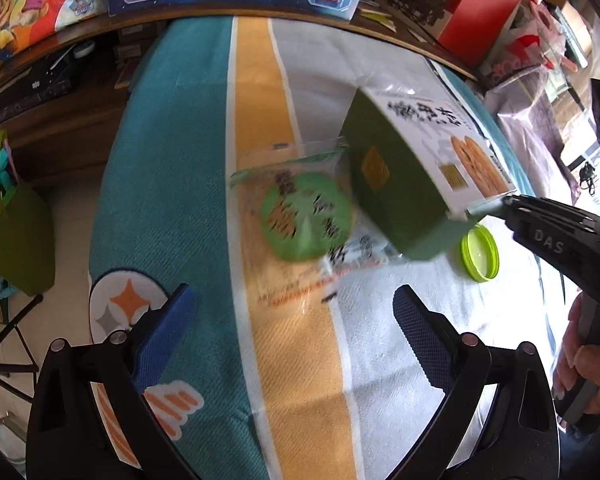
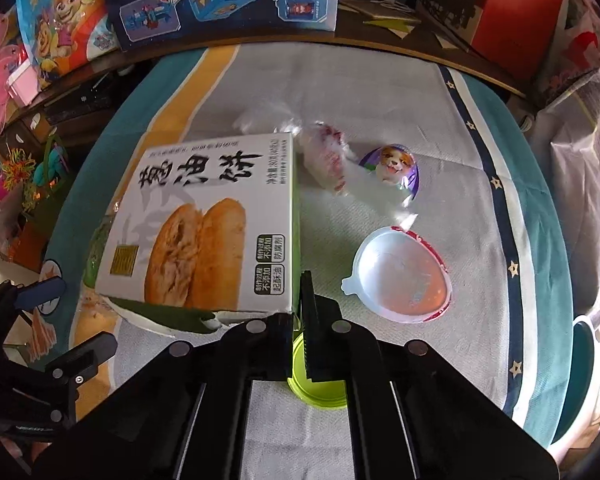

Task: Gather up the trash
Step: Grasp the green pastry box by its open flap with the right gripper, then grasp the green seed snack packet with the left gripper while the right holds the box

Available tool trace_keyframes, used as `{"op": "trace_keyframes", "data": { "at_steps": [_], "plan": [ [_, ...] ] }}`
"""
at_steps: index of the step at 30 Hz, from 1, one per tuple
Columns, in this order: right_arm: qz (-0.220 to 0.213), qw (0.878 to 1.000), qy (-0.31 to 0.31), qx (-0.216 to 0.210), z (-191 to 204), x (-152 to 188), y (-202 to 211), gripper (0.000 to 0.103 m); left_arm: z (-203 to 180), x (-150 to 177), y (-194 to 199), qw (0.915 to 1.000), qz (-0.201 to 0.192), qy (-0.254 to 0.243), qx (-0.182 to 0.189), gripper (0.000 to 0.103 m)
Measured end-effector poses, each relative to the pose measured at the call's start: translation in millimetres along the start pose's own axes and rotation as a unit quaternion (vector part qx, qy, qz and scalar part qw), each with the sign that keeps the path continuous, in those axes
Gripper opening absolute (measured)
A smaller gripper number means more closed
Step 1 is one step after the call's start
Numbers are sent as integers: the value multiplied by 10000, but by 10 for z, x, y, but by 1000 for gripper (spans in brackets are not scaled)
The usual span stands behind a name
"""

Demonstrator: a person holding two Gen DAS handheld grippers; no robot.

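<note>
The right gripper [image 2: 300, 312] is clenched on the near right corner of the pastry box [image 2: 204, 220], its two black jaws pressed together over the box's edge; seen from the left wrist, its dark fingers pinch the box's low white corner, and a hand [image 1: 580, 364] grips the handle well to the right of the box. The left gripper [image 1: 296, 332] is released, its blue-padded fingers [image 1: 164, 336] spread wide and empty, hovering near the box on its left side

The striped towel [image 1: 292, 360], teal, yellow and white, lies under the box and spreads well beyond it on every side. The pastry box, green-sided with a white printed top showing two flat cakes, is tilted in the left wrist view, its gripped corner lowest. A clear wrapper with a green round print [image 1: 304, 220] lies just beside the box on its left, blurred, partly tucked under it. To the right of the box rests a shallow clear plastic lid with a red rim [image 2: 400, 276]. Behind that lid, also right of the box, sits a purple capsule with a cartoon puppy [image 2: 394, 164], and between it and the box's far corner lies a crumpled white wrapper with red print [image 2: 328, 156]. A lime green cap [image 1: 480, 254] lies just beside the box's gripped corner, under the right gripper
</note>
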State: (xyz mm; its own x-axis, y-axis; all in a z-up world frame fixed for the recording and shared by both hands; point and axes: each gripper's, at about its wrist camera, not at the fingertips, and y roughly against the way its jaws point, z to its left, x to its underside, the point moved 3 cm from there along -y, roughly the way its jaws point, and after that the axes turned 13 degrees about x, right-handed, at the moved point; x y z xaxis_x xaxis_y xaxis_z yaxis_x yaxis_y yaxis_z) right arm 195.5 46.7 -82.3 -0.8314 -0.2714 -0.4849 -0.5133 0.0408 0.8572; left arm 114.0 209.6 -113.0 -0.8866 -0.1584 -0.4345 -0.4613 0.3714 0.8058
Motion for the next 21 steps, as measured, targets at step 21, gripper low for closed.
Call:
{"op": "trace_keyframes", "data": {
  "at_steps": [21],
  "plan": [
    [73, 9995, -256, -196, -329, -284, 120, 4, -84, -434, -228, 9981, -36, 565, 258, 99]
  ]
}}
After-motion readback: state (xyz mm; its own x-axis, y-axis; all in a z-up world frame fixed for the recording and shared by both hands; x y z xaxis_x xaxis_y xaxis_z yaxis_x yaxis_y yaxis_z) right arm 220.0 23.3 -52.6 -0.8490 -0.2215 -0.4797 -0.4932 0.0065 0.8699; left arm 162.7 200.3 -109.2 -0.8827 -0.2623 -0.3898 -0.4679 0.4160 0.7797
